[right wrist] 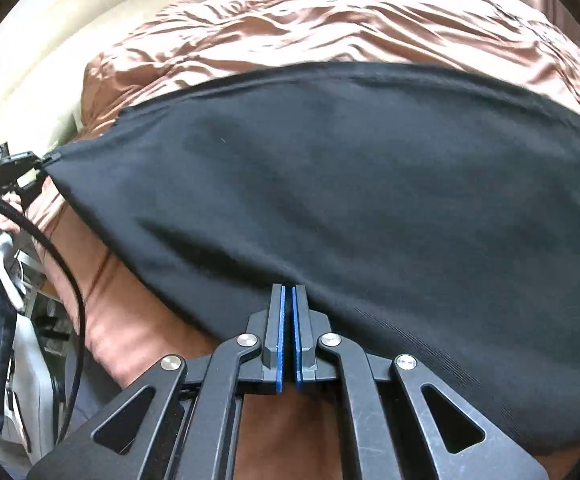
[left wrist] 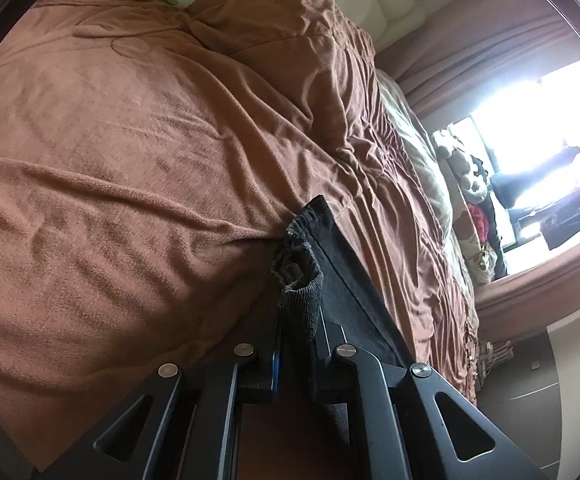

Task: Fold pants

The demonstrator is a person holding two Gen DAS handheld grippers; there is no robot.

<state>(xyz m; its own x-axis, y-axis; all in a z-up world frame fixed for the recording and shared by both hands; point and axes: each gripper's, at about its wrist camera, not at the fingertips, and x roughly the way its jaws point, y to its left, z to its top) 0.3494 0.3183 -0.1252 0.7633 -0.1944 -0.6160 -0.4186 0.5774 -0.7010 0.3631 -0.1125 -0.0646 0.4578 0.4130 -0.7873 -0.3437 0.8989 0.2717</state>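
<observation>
Left tool (left wrist: 295,312) pinches pants (left wrist: 301,272) — right view shows them spread (right wrist: 329,200).

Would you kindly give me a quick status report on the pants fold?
Left tongs shut on pants' ribbed edge. Right tongs shut on pants' near edge. Pants stretched between both over brown blanket. Nothing in the way.
</observation>
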